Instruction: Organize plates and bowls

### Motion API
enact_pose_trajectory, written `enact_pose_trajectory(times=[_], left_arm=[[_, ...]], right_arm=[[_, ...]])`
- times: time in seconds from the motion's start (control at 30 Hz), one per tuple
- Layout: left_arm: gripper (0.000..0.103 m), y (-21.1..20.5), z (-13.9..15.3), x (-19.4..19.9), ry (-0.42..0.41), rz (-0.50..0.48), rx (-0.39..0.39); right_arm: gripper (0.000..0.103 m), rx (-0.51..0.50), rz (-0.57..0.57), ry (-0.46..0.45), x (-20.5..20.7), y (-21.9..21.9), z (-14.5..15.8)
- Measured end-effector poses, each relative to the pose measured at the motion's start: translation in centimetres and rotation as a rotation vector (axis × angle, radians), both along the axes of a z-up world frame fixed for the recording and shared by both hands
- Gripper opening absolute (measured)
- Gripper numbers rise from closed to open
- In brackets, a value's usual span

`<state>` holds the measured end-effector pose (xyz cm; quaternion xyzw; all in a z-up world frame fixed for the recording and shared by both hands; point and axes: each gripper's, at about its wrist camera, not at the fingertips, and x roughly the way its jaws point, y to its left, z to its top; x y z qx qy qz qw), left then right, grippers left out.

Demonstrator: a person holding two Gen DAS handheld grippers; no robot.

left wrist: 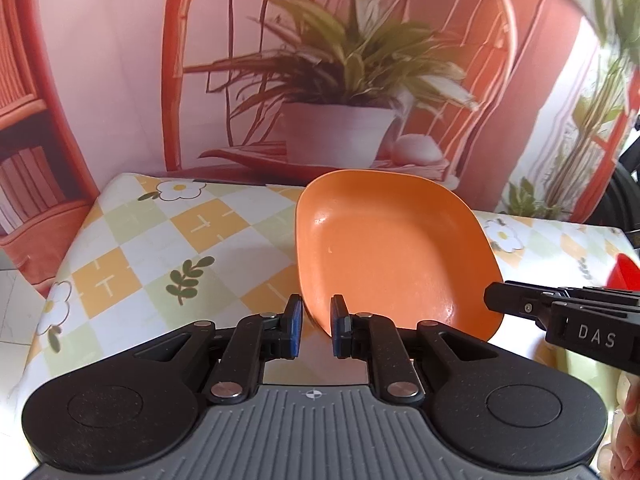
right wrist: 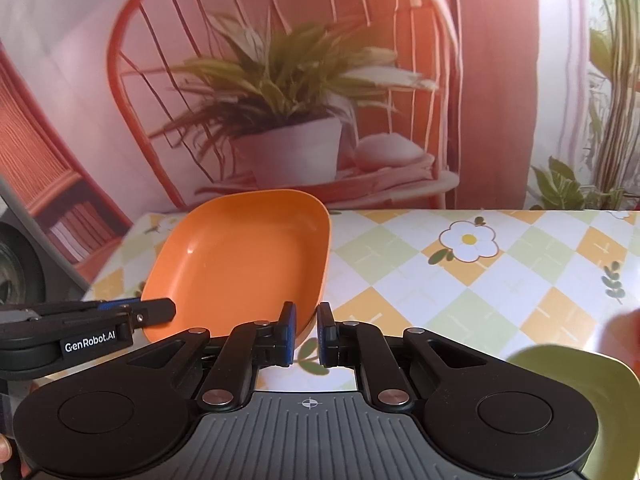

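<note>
Both grippers pinch one orange plate above the table.
Left gripper and right gripper each close narrowly on near rim corners, tilting it over the checked floral tablecloth; a green bowl sits lower right, a printed plant backdrop behind.

the plate sits between the left gripper and right gripper, above the table
</note>
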<state>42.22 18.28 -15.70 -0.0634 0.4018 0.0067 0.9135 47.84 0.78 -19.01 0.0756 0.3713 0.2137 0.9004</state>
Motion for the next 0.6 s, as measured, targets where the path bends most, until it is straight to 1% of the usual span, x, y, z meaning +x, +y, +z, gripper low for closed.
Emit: enact_pose_trajectory(times=[0.1, 0.3, 0.6], left_arm=[[0.016, -0.5, 1.3, -1.2, -0.020, -0.012, -0.013], [0.016, -2.8, 4.1, -3.6, -0.055, -0.052, -0.005], [0.016, -7.0, 7.4, -7.4, -0.093, -0.157, -0.012]], right_arm=[[0.009, 0.020, -0.016, -0.021, -1.6, -1.0, 1.4], [0.009, 0.067, -0.061, -0.067, -5.2, -3.8, 3.7], [0.010, 0.151, -0.146, -0.106, -11.2, -10.0, 5.9]])
